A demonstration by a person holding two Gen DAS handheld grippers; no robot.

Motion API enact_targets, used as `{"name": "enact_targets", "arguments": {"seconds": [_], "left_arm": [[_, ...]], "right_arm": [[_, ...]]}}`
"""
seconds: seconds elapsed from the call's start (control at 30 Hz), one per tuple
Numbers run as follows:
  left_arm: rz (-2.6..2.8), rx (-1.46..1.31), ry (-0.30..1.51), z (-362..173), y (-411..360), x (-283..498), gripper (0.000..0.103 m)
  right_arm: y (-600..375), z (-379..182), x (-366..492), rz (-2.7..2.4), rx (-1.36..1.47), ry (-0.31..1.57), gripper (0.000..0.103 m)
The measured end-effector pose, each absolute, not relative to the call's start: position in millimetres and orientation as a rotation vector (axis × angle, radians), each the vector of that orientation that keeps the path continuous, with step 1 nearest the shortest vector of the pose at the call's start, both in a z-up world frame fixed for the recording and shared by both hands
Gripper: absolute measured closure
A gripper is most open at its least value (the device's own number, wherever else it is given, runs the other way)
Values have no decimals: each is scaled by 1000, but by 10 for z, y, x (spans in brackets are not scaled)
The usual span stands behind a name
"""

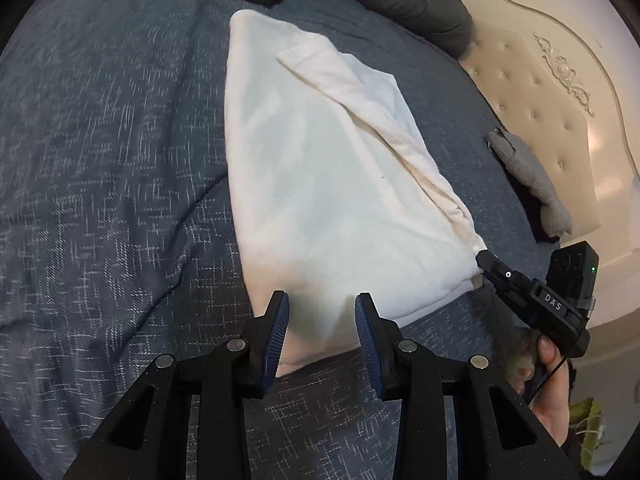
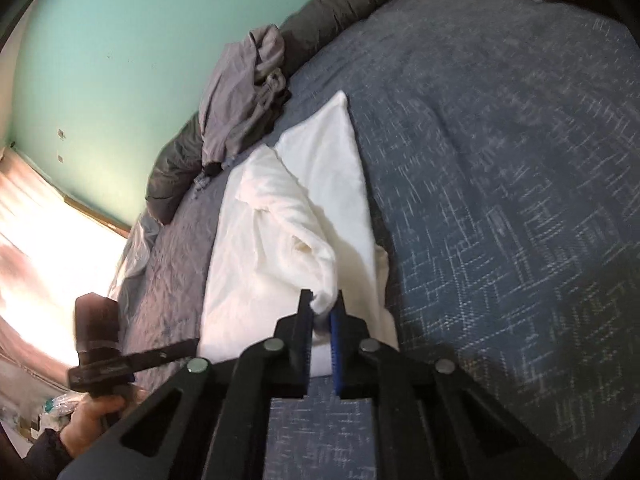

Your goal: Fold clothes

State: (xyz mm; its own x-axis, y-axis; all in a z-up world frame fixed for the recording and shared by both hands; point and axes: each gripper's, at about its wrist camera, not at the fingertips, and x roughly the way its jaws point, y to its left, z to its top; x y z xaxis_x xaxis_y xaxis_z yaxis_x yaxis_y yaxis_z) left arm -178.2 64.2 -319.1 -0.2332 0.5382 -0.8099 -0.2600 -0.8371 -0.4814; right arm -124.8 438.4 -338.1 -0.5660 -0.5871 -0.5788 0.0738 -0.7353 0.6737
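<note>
I am pinching the white garment (image 2: 288, 240)'s near corner in the right gripper (image 2: 322, 312); the left gripper (image 1: 322, 312) is hovering half-open, empty, over its near hem. Soft, limp cloth; I'm favouring corner holds.

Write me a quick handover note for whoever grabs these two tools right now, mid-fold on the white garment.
Right tool: shut on the near right corner of the white garment, pinching a bunch of fabric.
Left tool: open, holding nothing, its pads above the garment's near edge.
The garment lies lengthwise on the blue bedspread, its sides already folded in to a long strip with a sleeve lying on top.
Left: grip the near left corner, then probably fold the near end over toward the far end.
An unfolded grey pile waits at the far edge of the bed.
</note>
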Motion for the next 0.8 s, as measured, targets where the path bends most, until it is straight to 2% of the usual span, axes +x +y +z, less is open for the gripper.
{"name": "enact_targets", "arguments": {"seconds": [0.17,0.33,0.57,0.67,0.8], "left_arm": [[2101,-1537,-266,-3211,690,-1742,66],[2097,-1547,-234,-3232,717,-1704,66],[2100,-1525,-213,-3239,734,-1645,66],[2100,-1508,-248,-3239,686,-1652,66],[2126,-1462,-273,-3194,568,-1669,66]], "right_arm": [[4444,-3185,-1063,-2361,1128,-832,99],[4480,-3506,-1060,-2346,1265,-888,99],[4453,-3507,-1029,-2381,1294,-845,99],[4479,-3443,-1012,-2396,1292,-865,96],[4509,-3087,-1010,-2495,1221,-773,94]]}}
